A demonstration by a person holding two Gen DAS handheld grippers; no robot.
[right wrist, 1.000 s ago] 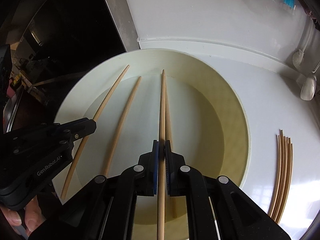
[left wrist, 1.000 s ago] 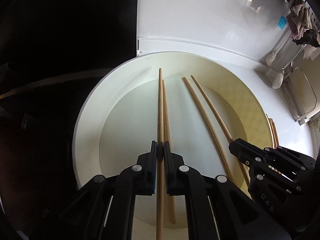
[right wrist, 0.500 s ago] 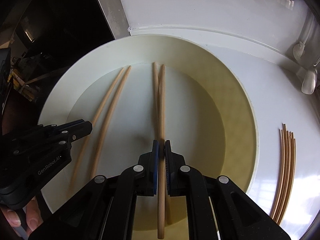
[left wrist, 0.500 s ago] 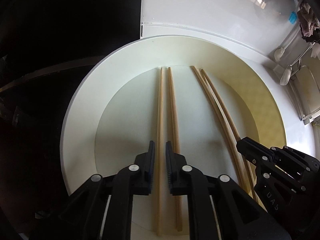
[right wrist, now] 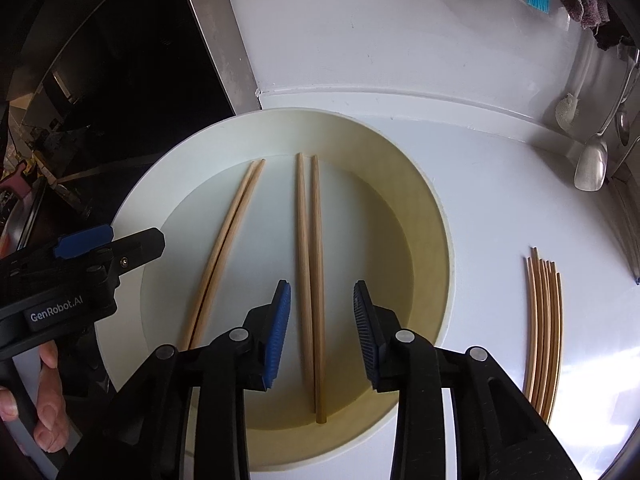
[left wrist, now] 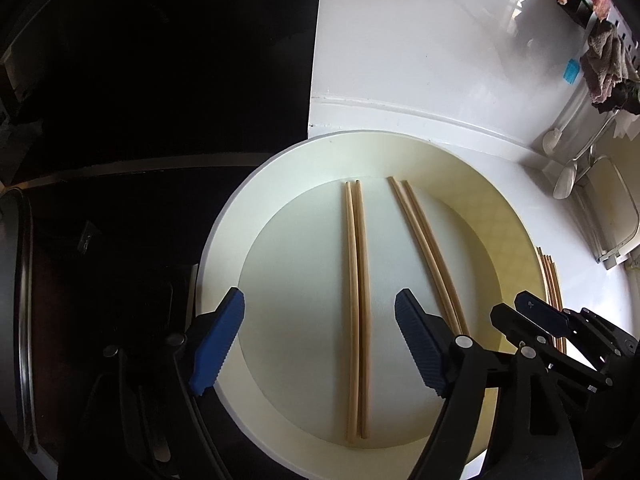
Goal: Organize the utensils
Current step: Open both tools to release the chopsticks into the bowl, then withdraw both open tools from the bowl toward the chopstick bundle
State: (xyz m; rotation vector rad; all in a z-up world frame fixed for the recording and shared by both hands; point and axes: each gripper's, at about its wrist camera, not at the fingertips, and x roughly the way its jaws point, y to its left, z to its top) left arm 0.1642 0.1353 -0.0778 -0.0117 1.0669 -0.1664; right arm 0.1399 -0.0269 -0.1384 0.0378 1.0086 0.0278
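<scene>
My left tongs [left wrist: 320,344] are spreading wide right now, blue pads well apart, and nothing is pinched. Between them, low in the left wrist view, a pair of wooden chopsticks [left wrist: 357,304] lies flat on the big round cream plate [left wrist: 224,248], side by side and running straight up the frame from near the bottom rim to the middle. Neither pad touches them.

Over in the right wrist view, my right tongs [right wrist: 320,332] are opening too, a narrower gap so far, and the second pair of chopsticks [right wrist: 310,264] lies loose on the plate floor between the pads, clear of both. The two sticks sit close together, tips pointing to the upper middle of the frame.

The first pair shows again left of centre there, slanting towards the lower left, with my left tongs hovering at the left edge above the plate rim. My fingers [right wrist: 48,392] wrap the handle at the bottom left corner.

On the white counter [right wrist: 500,208], right of the plate and well apart from it, a bundle of more chopsticks [right wrist: 544,332] lies waiting. A metal spoon [right wrist: 590,164] hangs at the upper right.
</scene>
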